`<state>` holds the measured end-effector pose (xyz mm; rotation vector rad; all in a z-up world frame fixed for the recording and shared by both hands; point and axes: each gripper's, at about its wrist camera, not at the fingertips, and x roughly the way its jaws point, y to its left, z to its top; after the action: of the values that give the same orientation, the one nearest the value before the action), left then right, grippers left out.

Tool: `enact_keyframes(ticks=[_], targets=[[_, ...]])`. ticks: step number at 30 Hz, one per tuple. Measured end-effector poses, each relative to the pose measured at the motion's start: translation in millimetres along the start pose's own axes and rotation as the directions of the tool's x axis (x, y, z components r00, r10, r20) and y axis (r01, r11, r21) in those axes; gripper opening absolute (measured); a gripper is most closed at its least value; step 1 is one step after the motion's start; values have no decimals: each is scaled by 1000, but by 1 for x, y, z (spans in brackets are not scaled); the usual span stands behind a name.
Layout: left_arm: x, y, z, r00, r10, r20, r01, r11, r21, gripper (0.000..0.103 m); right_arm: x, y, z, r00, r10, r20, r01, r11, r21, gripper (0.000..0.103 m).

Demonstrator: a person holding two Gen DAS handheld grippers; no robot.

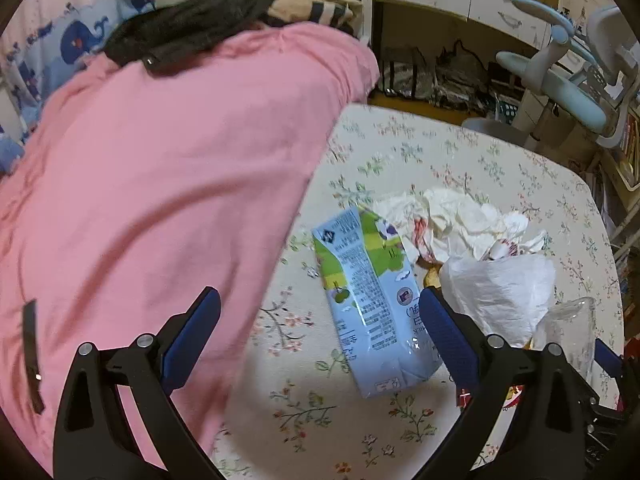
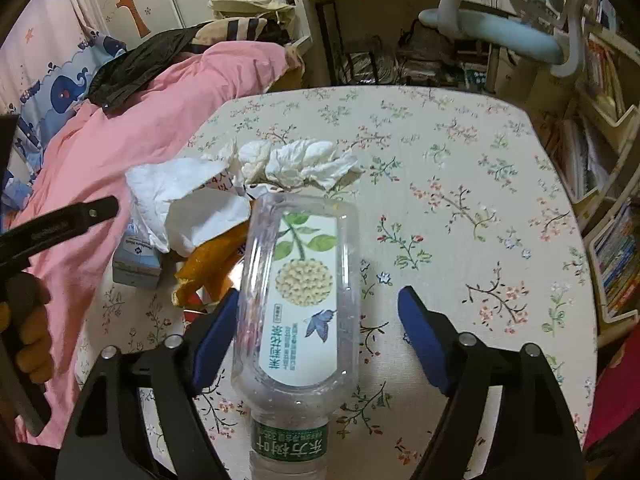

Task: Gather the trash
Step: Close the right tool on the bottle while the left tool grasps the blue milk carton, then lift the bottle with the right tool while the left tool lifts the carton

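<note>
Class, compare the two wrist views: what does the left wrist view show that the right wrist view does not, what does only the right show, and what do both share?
Only the left wrist view shows the carton's full printed blue and green side, lying flat between the open left tongs.

Only the right wrist view shows the whole clear bottle with its flower label and green neck band, lying between the right tongs, and orange peel.

Both show the crumpled tissues, the floral tablecloth and the pink cloth.

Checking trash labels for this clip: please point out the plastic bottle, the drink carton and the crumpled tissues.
plastic bottle [image 2: 300, 292], right wrist view, on its printed label.
drink carton [image 1: 368, 296], left wrist view, on its printed side.
crumpled tissues [image 2: 304, 164], right wrist view, on the white wad.
</note>
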<state>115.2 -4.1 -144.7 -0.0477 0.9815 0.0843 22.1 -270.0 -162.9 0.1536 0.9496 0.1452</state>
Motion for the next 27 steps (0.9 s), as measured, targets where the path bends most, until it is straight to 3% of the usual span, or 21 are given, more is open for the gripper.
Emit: enact_keyframes(ticks=[11,13,15,17,19,21,27], targets=[[41,-6,8,991,-123,-46,118,988,-100,95,14,-3,2,999,24,-47,-24,1000,-1,65],[47,-9,9,987,-148,-67,141,985,-95,76,14,-3,2,998,28,-50,-28,1000,-4,59],[48,-15,10,978,-195,-75,189,979,-78,65,14,-4,3,998,31,-46,-31,1000,-1,56],[45,-19,11,982,-178,-65,174,983,-53,50,13,-8,5,998,45,-43,-45,999,12,55],[42,-21,13,981,-183,-66,181,983,-33,28,12,-10,6,998,52,-35,-51,998,21,55],[37,-16,15,976,-209,-63,206,977,-54,20,8,-13,7,998,67,-20,-67,997,37,55],[35,-13,13,978,-193,-80,191,981,-30,22,1,-19,5,998,68,-10,-68,996,52,55]])
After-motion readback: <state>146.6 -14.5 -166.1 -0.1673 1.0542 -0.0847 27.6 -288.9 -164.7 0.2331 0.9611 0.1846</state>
